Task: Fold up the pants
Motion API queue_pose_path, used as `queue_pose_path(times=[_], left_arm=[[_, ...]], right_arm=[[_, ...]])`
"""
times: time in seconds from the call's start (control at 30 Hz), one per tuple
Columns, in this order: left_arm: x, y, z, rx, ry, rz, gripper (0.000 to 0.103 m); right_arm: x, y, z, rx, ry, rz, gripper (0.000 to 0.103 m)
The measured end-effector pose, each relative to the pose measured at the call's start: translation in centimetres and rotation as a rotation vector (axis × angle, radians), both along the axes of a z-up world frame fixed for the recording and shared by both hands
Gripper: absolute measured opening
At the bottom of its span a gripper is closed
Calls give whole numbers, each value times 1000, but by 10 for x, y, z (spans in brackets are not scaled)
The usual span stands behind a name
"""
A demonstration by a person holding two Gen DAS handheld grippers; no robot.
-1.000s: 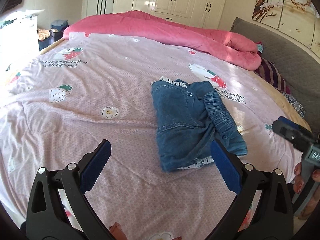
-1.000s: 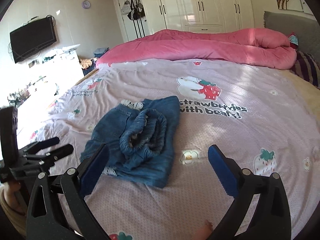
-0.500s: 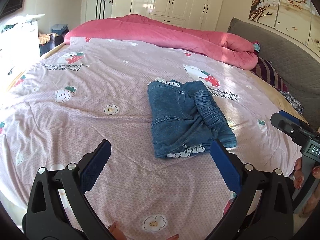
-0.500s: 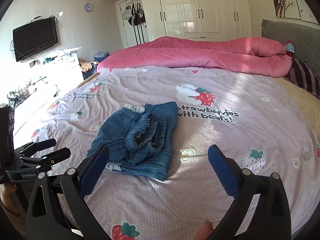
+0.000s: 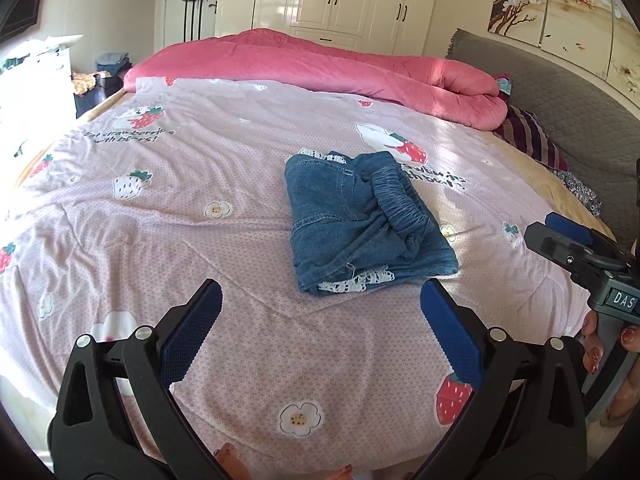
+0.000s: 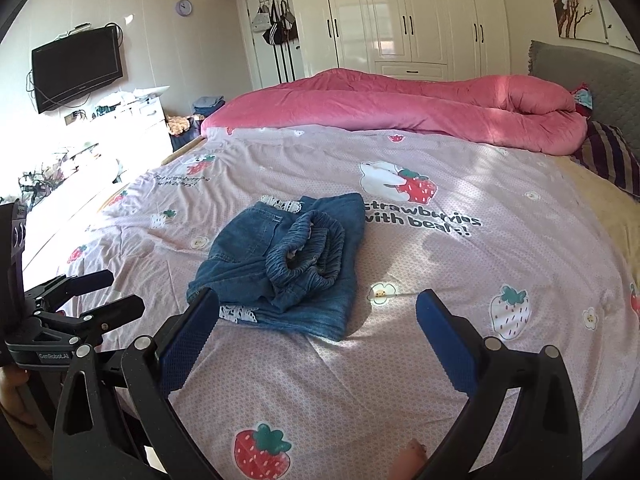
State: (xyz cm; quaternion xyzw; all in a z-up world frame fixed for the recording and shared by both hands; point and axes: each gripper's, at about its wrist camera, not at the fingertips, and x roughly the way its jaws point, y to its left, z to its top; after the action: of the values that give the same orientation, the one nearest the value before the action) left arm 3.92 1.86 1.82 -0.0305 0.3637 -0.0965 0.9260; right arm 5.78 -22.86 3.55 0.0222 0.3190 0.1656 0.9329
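The blue denim pants (image 5: 360,220) lie folded into a compact bundle on the pink strawberry-print bedsheet (image 5: 200,216), with the elastic waistband on top and white lace trim at the near edge. They also show in the right wrist view (image 6: 292,268). My left gripper (image 5: 320,320) is open and empty, held back above the bed's near side, apart from the pants. My right gripper (image 6: 316,324) is open and empty, also short of the pants. The right gripper shows at the right edge of the left wrist view (image 5: 576,244); the left gripper shows at the left edge of the right wrist view (image 6: 84,300).
A rolled pink duvet (image 5: 340,68) lies along the far side of the bed. A grey headboard (image 5: 560,92) and striped pillow (image 5: 532,140) are at the right. White wardrobes (image 6: 400,20) stand behind; a dresser (image 6: 120,128) and wall TV (image 6: 76,68) are at the left.
Both grippers have drawn back from the pants toward the bed's near edge, so the bundle sits farther away in both views. The pants have not moved.
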Motion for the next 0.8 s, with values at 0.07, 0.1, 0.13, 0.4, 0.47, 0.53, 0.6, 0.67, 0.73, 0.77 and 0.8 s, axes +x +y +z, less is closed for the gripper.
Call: queue_pose_path(times=[0.07, 0.1, 0.13, 0.4, 0.47, 0.53, 0.6, 0.67, 0.73, 0.77, 0.8], left_arm=[[-2, 1, -3, -1, 7, 1, 93], [-3, 1, -5, 0, 12, 4, 93], [-5, 2, -8, -1, 21, 6, 93], [-24, 8, -34, -20, 57, 25, 93], [-28, 8, -38, -3, 50, 45, 93], [-31, 8, -42, -27, 31, 62, 93], [-25, 5, -48, -32, 42, 53, 93], [-22, 6, -56, -39, 45, 37, 93], [-14, 5, -66, 24, 85, 73, 93], [-11, 7, -71, 0, 107, 80, 93], [-10, 8, -75, -30, 120, 64, 93]], right_arm=[[-2, -2, -3, 2, 9, -3, 98], [-4, -3, -6, 4, 16, -6, 98], [-6, -4, -9, 7, 20, -5, 98], [-25, -17, -38, 70, 60, -24, 98], [-26, -21, -45, 87, 91, -47, 98], [-20, -23, -52, 128, 117, -74, 98], [-15, -28, -54, 192, 119, -49, 98], [-13, -32, -59, 137, 117, -70, 98], [-11, -35, -65, 118, 109, -87, 98], [-10, -38, -69, 127, 127, -96, 98], [-10, -39, -72, 134, 139, -88, 98]])
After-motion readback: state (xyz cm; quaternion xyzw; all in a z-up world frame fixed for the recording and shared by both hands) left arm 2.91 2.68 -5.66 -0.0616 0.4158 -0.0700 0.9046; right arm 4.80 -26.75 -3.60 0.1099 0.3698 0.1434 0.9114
